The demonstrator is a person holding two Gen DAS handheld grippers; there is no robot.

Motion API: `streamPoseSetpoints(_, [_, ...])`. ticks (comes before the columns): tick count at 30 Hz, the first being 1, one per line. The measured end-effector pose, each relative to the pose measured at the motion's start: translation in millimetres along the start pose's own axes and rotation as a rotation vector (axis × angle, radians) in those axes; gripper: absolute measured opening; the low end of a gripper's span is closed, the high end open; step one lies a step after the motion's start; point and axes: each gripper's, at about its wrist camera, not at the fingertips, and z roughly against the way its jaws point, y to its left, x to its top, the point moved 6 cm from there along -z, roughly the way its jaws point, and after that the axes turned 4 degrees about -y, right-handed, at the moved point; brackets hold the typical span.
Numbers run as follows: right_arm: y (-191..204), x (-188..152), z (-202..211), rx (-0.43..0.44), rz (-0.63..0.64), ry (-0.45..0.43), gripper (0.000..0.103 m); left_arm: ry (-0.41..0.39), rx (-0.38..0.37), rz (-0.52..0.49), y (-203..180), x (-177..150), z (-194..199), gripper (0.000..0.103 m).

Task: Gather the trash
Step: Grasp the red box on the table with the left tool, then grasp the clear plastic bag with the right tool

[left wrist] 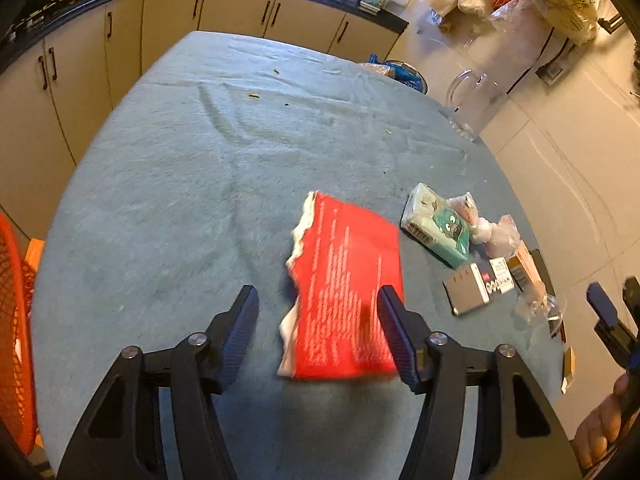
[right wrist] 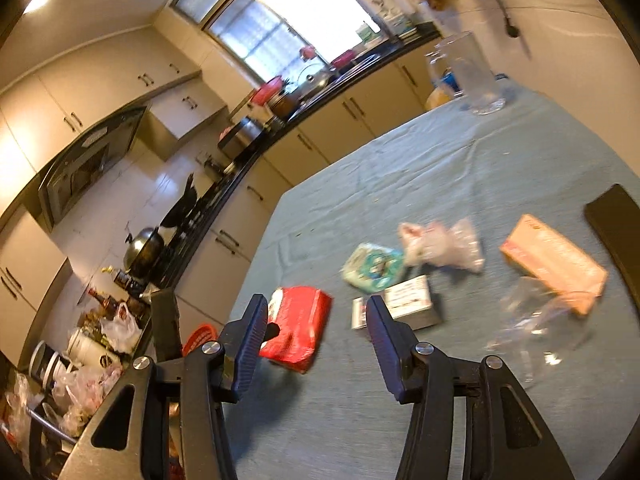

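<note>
red packet point(left wrist: 348, 284) between open left tool point(left wrist: 316, 334)

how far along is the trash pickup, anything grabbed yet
Nothing looks collected yet. Both the left gripper and right gripper are open and empty. The left one is nearest the red packet. Still on the table: green pack, crumpled plastic, small box, pink box, clear wrapper.

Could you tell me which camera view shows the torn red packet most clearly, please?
The left wrist view: the red packet lies large and central between the open left gripper's fingers, torn edge and white print visible. The right wrist view shows it smaller, blurred and partly hidden behind a finger.
</note>
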Motion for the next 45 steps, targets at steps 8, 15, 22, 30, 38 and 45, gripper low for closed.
streamPoseSetpoints(8, [-40, 9, 28, -0.034, -0.056, -0.048, 0.056, -0.02, -0.046, -0.062, -33, -3, 3, 0.007])
streamPoseSetpoints(15, [-73, 14, 52, -0.132, -0.045, -0.069, 0.056, -0.1, -0.062, -0.154, -65, -10, 34, 0.006])
streamPoseSetpoints(22, [-99, 2, 52, -0.23, -0.034, -0.019, 0.056, -0.161, -0.071, -0.191, -77, -21, 57, 0.006])
streamPoseSetpoints(30, [-105, -4, 46, -0.207, -0.106, -0.007, 0.055, -0.187, -0.07, -0.192, -71, -29, 67, 0.006])
streamPoseSetpoints(38, [-108, -18, 19, -0.243, -0.112, 0.055, 0.01, -0.2, -0.072, -0.193, -68, -34, 74, 0.006])
streamPoseSetpoints(45, [-93, -12, 30, -0.269, -0.048, 0.0, 0.006, -0.225, -0.075, -0.187, -62, -33, 84, 0.006])
